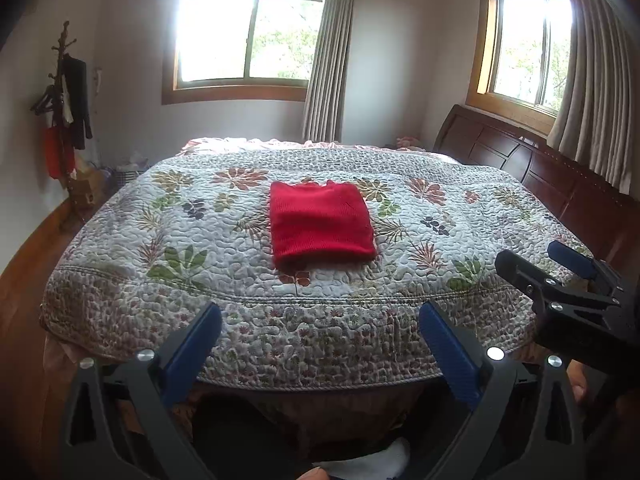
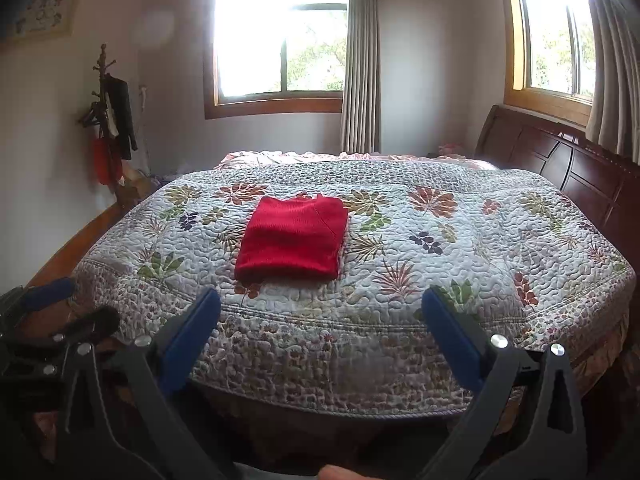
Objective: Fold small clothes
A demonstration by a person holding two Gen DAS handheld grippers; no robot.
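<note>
Both claws are seen spread wide with nothing held between their blue pads: the left gripper (image 1: pixel 320 344) fills the lower part of the left wrist view, and the right gripper (image 2: pixel 320 340) fills the lower part of the right wrist view. Each is held back near the quilt's near edge, well apart from the garment.

The red knitted garment (image 1: pixel 320 224) is found just above the centre of the left wrist view, already laid as a compact folded rectangle on the floral quilt (image 1: pixel 500 208). In the right wrist view it sits left of centre (image 2: pixel 294 238).

From how things lie, the fold appears finished, so the main risks are judged to come from any further handling. If the bundle were pinched by one corner only, the upper layers could be peeled back and the fold undone. The knit looks soft and thick, so a shallow grip might catch just the top layer. The padded, bumpy quilt could also be caught along with the garment if the pads were driven down too far, and the cover would then be dragged. A ragged edge is seen at the far side of the bundle, toward the window (image 1: pixel 248 36); whether a sleeve or the collar is poking out there cannot be told, and a snag on it could pull the stack askew.
</note>
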